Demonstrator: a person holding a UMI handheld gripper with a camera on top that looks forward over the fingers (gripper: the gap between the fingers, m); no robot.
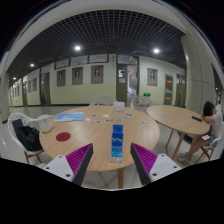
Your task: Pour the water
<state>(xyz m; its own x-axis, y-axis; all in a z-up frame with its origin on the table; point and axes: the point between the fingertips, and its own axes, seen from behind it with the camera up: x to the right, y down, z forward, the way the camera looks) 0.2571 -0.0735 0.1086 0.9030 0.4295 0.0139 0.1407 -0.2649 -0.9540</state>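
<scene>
- The gripper [112,163] is held level, facing forward over the near edge of a round wooden table [95,128], with its two fingers reaching out from below.
- The fingers stand wide apart and hold nothing; each shows a magenta pad [80,157] on its inner face.
- A clear plastic water bottle [117,141] stands upright on the table, just ahead of the fingers and in line with the gap between them, touching neither.
- The bottle is slim and see-through, with a blue label round its middle and a blue cap.
- Left of the bottle, a flat round red disc [63,136] lies on the tabletop.
- Farther back on the table lie a light blue flat sheet [69,117] and a small white object [118,106], too small to identify.
- The tabletop is smooth, light-toned wood.
- To the right, a second round table [178,118] of the same wood stands, with a person [213,120] seated at its far right side.
</scene>
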